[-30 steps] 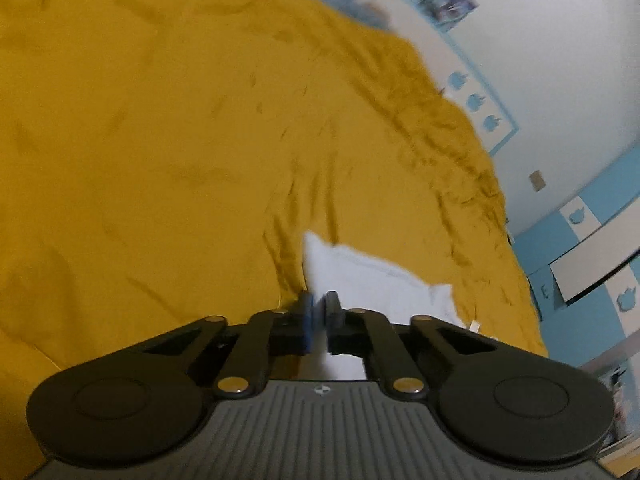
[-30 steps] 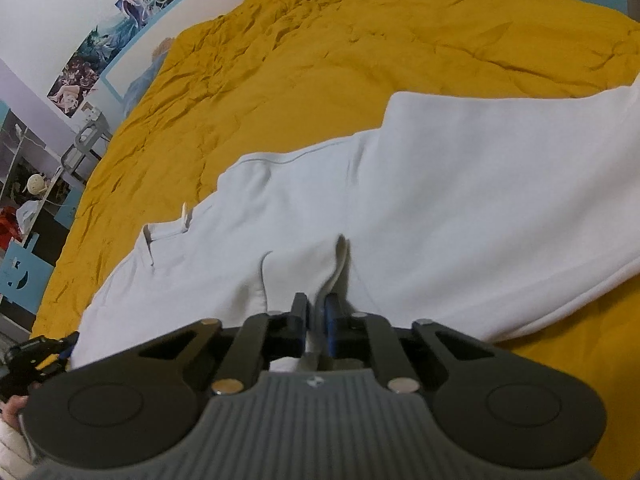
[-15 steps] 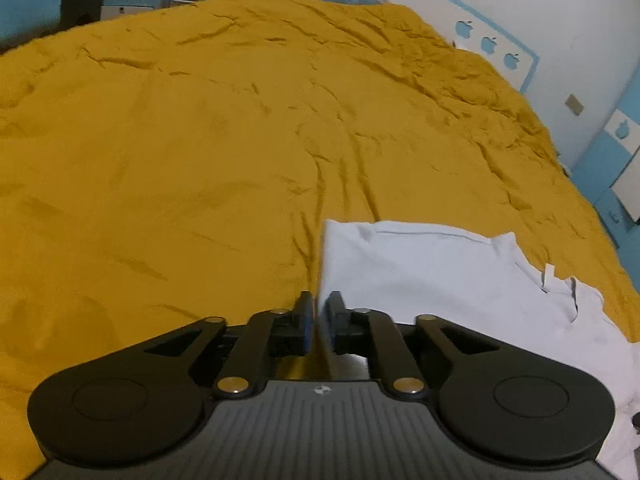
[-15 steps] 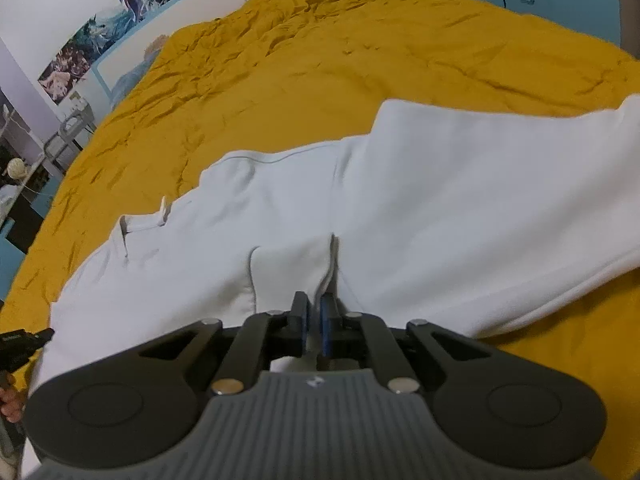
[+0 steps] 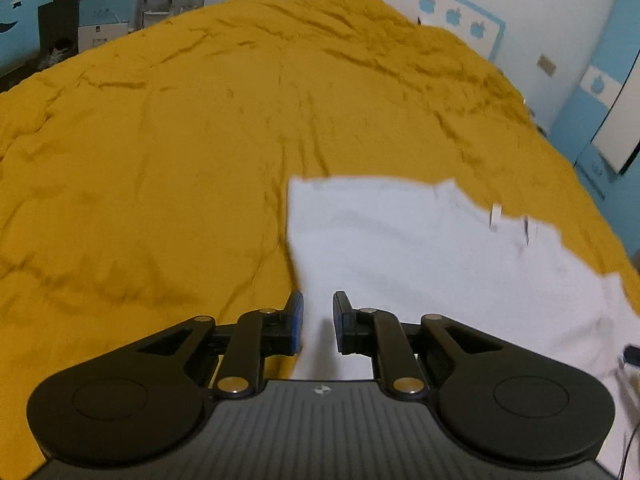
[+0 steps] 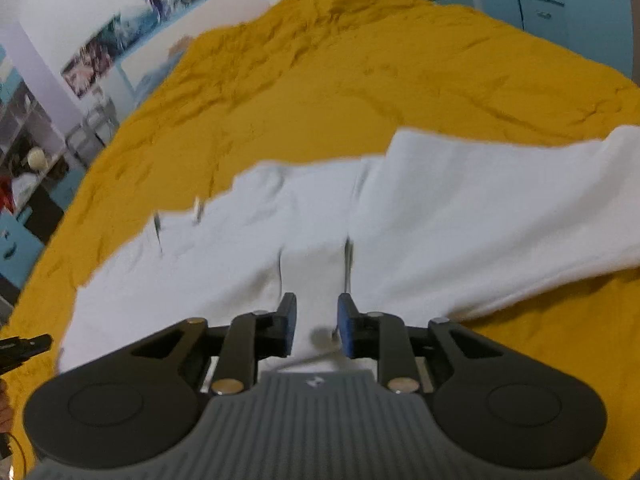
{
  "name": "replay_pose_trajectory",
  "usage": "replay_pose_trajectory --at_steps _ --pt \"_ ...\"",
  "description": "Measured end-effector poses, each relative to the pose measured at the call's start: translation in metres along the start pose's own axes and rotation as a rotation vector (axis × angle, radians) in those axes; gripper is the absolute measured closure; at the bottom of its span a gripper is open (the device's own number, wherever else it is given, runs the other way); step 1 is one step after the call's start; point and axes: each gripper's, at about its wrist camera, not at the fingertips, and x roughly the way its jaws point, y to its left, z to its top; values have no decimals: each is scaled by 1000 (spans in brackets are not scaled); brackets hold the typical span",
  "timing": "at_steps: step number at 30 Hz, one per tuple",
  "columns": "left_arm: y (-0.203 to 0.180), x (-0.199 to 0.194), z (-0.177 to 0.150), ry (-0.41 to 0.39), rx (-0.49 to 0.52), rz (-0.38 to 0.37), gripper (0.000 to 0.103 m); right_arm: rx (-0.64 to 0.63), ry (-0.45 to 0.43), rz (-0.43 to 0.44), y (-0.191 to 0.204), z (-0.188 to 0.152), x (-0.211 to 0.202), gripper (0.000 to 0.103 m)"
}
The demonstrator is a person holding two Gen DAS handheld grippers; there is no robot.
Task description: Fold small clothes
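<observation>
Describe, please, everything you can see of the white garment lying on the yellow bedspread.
The plain white cloth garment looks like soft knit and lies nearly flat on the wrinkled mustard-yellow bedspread, one panel folded over another. A small tag and seam show near one edge. The left gripper and right gripper hover open above its near edge, fingers astride cloth, not pinching.

A mustard-yellow bedspread (image 5: 200, 140) fills the room's middle — white walls (image 6: 100, 4) carry blue apple decals (image 5: 452, 16) and posters (image 6: 132, 36); blue cabinets (image 6: 540, 4) behind.
</observation>
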Motion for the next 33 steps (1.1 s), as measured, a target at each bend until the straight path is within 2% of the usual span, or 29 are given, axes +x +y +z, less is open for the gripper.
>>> replay_pose_trajectory --at_steps 1,3,7,11,12,15,17,24,27,30,33 --pt "1 0 -5 13 1 16 86 0 18 -6 1 -3 6 85" --pt "3 0 -15 42 -14 26 86 6 33 -22 3 -8 15 103" --pt "8 8 -26 79 -29 37 86 -12 -54 8 13 0 -2 103" --pt "12 13 -30 84 -67 34 87 -95 -209 90 28 13 -41 103" --pt "11 13 -31 83 -69 36 87 -117 -208 81 27 10 -42 103" --pt "11 14 -34 81 -68 38 87 -117 -79 4 7 -11 -15 103" --pt "11 13 -34 80 -69 40 87 -88 -26 -21 -9 -26 -1 103" --pt "4 9 -33 75 -24 78 84 -81 -22 -1 -19 -31 -2 103" --pt "-5 -2 -28 45 1 97 84 -78 -31 -50 -28 -24 -18 103" --pt "-15 -18 -20 -7 20 82 78 -10 -70 -52 -62 -15 -47 102" --pt "-32 -26 -12 -37 46 85 74 68 -139 -105 -104 -4 -83 100"
